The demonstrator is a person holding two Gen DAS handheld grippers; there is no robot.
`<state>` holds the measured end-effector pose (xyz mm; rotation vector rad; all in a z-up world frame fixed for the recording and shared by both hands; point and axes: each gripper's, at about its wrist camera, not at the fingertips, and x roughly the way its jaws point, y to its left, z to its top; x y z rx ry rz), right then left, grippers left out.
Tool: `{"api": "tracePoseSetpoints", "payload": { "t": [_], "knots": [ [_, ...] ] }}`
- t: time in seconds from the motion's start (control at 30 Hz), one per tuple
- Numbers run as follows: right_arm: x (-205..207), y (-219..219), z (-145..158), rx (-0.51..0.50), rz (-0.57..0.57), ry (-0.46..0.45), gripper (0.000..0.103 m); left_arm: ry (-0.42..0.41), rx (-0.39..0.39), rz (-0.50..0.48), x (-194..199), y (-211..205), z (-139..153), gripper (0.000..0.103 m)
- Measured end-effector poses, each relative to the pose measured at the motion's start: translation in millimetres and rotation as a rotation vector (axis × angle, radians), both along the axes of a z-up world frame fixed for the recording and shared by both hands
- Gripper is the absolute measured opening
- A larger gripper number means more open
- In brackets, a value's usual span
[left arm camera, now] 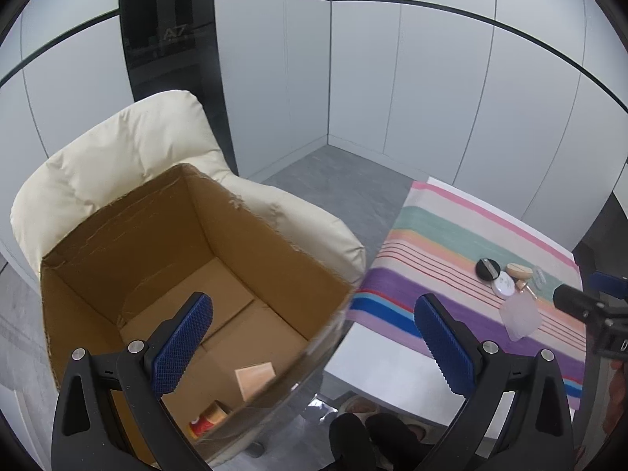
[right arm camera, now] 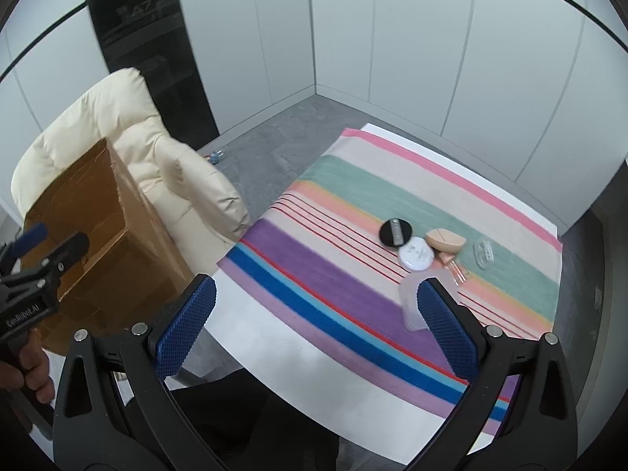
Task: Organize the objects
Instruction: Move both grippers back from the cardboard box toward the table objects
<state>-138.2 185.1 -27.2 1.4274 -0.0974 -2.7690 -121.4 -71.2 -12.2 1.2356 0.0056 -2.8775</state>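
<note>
An open cardboard box [left arm camera: 117,235] sits on a cream armchair [left arm camera: 98,149]. Inside it lie a small tan box [left arm camera: 255,380] and a red-and-orange tube [left arm camera: 208,420]. My left gripper [left arm camera: 314,337] is open and empty above the box's right rim. On the striped cloth [right arm camera: 353,204] lie a black puff [right arm camera: 395,231], a white round compact [right arm camera: 417,258], a beige sponge [right arm camera: 445,240], a clear lid [right arm camera: 484,255], a small glass bottle [right arm camera: 457,271] and a translucent case [right arm camera: 412,306]. My right gripper [right arm camera: 314,333] is open and empty over the cloth's near side.
The cloth covers a white table [right arm camera: 294,353] to the right of the armchair [right arm camera: 137,125]. The box also shows in the right wrist view [right arm camera: 98,212]. Grey floor [left arm camera: 333,180] lies between them. White wall panels and a dark panel [left arm camera: 172,39] stand behind. The person's shoes [left arm camera: 369,408] are below the table edge.
</note>
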Motion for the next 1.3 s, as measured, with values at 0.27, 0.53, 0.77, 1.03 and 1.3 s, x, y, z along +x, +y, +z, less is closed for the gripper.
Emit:
{"api": "tracePoseSetpoints", "payload": {
  "t": [0.27,0.53,0.77,1.03,1.3],
  "knots": [
    [8.4,33.1,-0.5,0.008,-0.044,0.0,0.103,0.007,-0.026,-0.049,-0.3,33.2,-0.7,0.103],
    [20.8,73.9,-4.6,0.001,-0.111,-0.012,0.103,-0.017,-0.008,-0.117,-3.5,73.6,-5.0,0.103],
    [37.6,105.5,-11.0,0.026,-0.162,-0.025,0.103,-0.025,-0.025,-0.202,-8.4,116.5,-2.0,0.103],
    [55.6,134.1,-14.8,0.034,-0.205,-0.023,0.103,-0.035,-0.031,-0.276,-6.6,164.2,-3.7,0.103],
    [74.6,164.8,-14.7,-0.021,-0.266,-0.023,0.103,-0.035,-0.057,-0.33,3.5,206.3,-7.1,0.103]
  ]
}}
